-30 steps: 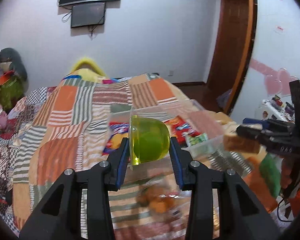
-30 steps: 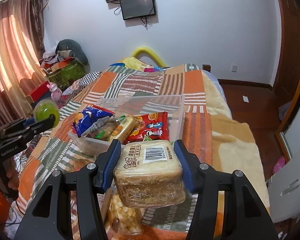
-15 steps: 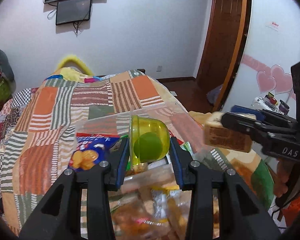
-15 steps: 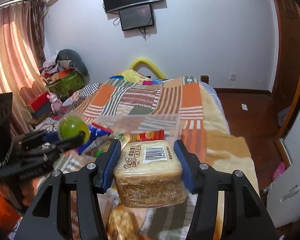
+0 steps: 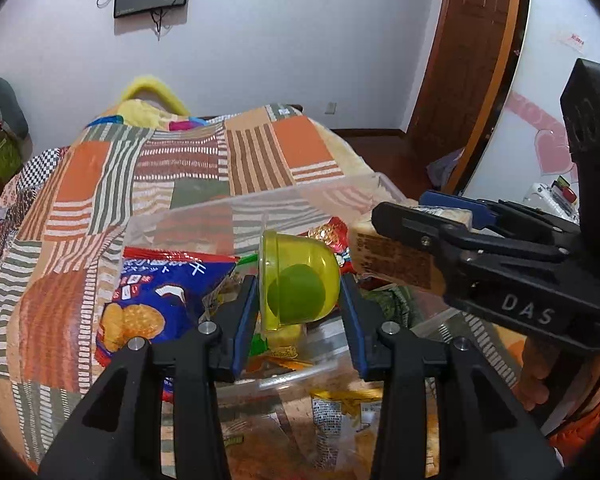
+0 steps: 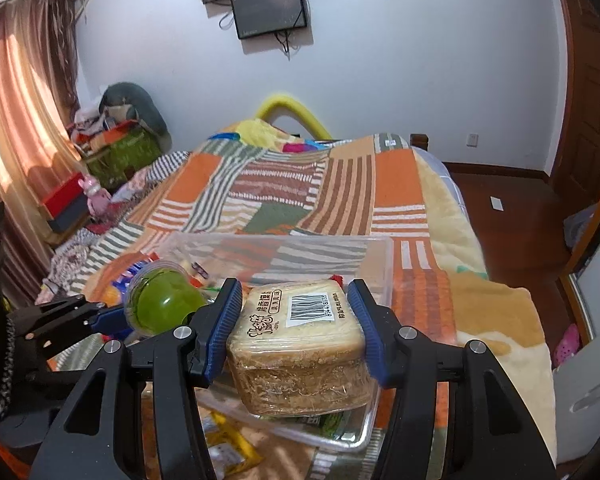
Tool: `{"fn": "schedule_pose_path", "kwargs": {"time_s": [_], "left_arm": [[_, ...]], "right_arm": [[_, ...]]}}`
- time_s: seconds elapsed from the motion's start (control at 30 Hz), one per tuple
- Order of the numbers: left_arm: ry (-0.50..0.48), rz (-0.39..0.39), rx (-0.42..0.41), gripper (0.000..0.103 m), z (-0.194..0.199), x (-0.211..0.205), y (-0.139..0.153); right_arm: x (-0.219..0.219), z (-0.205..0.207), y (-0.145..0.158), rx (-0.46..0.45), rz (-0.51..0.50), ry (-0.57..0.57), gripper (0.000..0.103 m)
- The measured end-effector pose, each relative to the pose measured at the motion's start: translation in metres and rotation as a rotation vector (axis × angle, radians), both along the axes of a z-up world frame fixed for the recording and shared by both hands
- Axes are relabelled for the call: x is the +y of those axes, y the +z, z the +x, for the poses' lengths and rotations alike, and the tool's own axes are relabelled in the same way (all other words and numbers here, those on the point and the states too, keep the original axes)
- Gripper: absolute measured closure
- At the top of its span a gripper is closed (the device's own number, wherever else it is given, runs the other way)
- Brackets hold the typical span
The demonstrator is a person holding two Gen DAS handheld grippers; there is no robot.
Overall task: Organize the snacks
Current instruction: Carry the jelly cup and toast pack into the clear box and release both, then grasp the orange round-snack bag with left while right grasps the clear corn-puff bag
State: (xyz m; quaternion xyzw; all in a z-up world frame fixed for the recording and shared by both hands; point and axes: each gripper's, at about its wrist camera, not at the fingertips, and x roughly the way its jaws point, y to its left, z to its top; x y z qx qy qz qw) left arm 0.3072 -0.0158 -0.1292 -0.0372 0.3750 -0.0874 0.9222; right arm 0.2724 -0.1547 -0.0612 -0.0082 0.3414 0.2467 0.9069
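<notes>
My left gripper (image 5: pixel 299 294) is shut on a green jelly cup (image 5: pixel 298 284) and holds it on its side over the clear plastic bin (image 5: pixel 236 212). The cup also shows in the right wrist view (image 6: pixel 162 304). My right gripper (image 6: pixel 298 332) is shut on a wrapped bread cake (image 6: pixel 300 340) with a barcode label, held over the bin's right end (image 6: pixel 386 268). The cake also shows in the left wrist view (image 5: pixel 392 256). A blue snack bag (image 5: pixel 156 292) and a red packet (image 5: pixel 330 232) lie in the bin.
The bin sits on a bed with a striped patchwork blanket (image 5: pixel 160 168). Loose yellow snack packets (image 5: pixel 344 408) lie in front of the bin. A door (image 5: pixel 468 52) and wood floor are to the right, and clutter (image 6: pixel 116 148) stands beside a curtain at the left.
Both grippers have moved forward with their loads and now hang over the bin, closer together. Neither has let go.
</notes>
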Motion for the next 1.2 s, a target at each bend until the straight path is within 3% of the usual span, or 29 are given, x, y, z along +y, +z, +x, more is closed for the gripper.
{"fn": "schedule_pose_path", "kwargs": {"time_s": [0.27,0.43,0.73,0.9,1.2], "left_arm": [[-0.01,0.033,-0.039,0.062,-0.008,-0.004,0.009],[-0.018,0.024,-0.057,0.058,-0.022,-0.001,0.024],[-0.02,0.025,-0.063,0.044,-0.065,0.012,0.04],[0.001,0.032,-0.004,0.042,-0.081,0.022,0.021],[0.068,-0.027,0.175,0.042,-0.086,0.038,-0.047]], "right_arm": [[-0.003,0.0,-0.01,0.042,-0.043,0.008,0.051],[-0.011,-0.011,0.008,0.034,-0.024,0.017,0.045],[-0.025,-0.047,0.034,-0.015,-0.012,0.048,0.043],[-0.03,-0.067,0.025,-0.01,-0.024,0.059,0.042],[-0.032,-0.096,-0.023,0.107,-0.082,0.096,0.042]]}}
